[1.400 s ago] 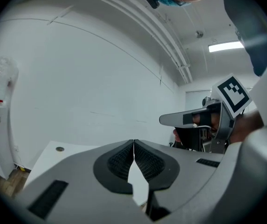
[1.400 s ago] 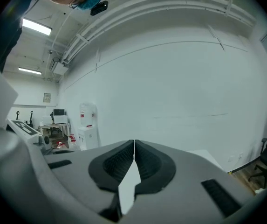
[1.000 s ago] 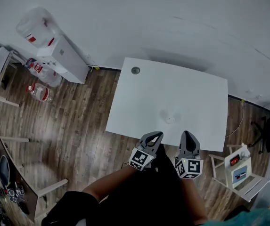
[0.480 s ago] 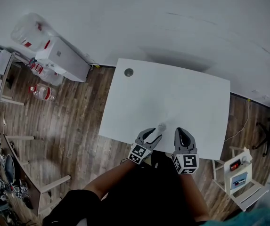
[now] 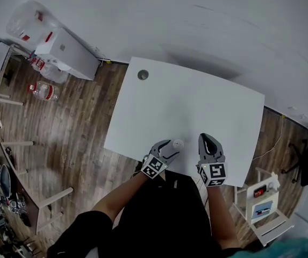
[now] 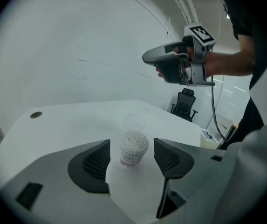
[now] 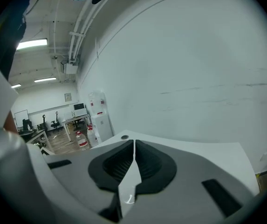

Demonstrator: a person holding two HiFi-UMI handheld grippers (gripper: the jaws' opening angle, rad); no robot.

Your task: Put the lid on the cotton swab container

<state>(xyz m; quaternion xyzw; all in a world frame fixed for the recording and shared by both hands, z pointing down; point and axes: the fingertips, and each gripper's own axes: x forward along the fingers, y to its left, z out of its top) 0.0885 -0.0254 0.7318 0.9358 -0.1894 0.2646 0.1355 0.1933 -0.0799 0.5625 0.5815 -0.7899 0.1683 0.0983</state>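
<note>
The cotton swab container, a small clear cup packed with white swabs, stands upright near the front edge of the white table. My left gripper has it between its jaws, which are opening; the pads stand clear of it on both sides. Just behind the container lies a clear round lid, faint against the table. In the head view the container sits right at the left gripper. My right gripper hovers to its right, shut on nothing, and appears raised in the left gripper view.
A round cable hole marks the table's far left corner. A water dispenser and bottles stand on the wood floor at left. A small white chair with a device is at right, and a black office chair beyond the table.
Both grippers have come forward from off the table to over its front edge. The left jaws went from shut to open, now on either side of the swab container.
</note>
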